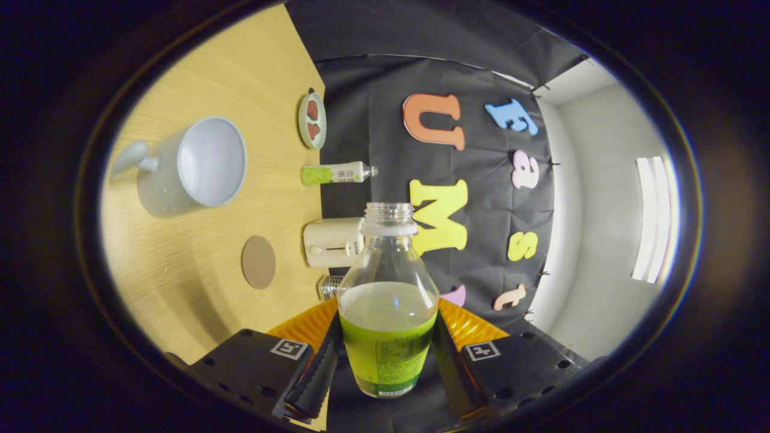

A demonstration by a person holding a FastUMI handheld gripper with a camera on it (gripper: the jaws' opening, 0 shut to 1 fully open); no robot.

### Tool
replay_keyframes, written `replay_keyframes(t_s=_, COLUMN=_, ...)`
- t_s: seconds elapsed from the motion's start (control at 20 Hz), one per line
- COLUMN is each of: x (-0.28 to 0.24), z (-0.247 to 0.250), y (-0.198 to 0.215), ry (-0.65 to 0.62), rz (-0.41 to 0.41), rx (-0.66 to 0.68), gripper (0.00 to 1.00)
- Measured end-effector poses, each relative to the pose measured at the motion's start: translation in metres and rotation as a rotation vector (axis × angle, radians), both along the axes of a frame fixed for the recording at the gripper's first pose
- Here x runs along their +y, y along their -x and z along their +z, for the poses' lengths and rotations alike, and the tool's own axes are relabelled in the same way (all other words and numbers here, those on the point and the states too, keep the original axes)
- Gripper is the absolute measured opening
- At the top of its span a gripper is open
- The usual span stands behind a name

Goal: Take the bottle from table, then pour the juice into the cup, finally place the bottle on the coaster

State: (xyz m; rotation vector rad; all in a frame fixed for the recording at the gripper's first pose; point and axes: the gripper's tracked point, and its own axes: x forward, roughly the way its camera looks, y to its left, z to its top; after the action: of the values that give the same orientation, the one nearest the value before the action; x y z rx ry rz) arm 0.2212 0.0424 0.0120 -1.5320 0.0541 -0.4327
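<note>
Gripper view: the two black fingers clamp the bottle from either side, pads pressed on its lower body, so the gripper is closed on it. The bottle has no cap; its threaded neck points to 12 o'clock and green juice fills about the lower half. A label sits low on the bottle, its print too small to read. Square marker tags sit on the black finger mounts at 7 and 5 o'clock, with an orange ribbed part of the gripper behind the bottle.

The whole scene is rolled sideways: the table stands like a wall at 9 to 11 o'clock, so the gripper is turned far over on its side. On the table, the round brown coaster lies at 9 o'clock from the bottle's neck. The white cup sits beyond at 10 o'clock, its mouth facing the camera, nothing visible inside. A white toaster is partly hidden by the bottle's neck; something with a metal grid below it is hard to identify. Farther off are a second bottle with a green label, unreadable, and a small dish holding reddish pieces.
</note>
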Motion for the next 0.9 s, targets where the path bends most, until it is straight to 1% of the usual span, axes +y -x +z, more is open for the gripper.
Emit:
replay_keyframes(t_s=0.2, x=0.011, z=0.002, y=-0.001, ry=0.101, rz=0.007, rx=-0.016, gripper=0.80)
replay_keyframes(t_s=0.45, x=0.015, z=0.004, y=-0.007, ry=0.166, rz=0.001, rx=-0.006, gripper=0.80)
replay_keyframes(t_s=0.9, x=0.027, z=0.006, y=-0.005, ry=0.290, rz=-0.019, rx=0.000, gripper=0.80)
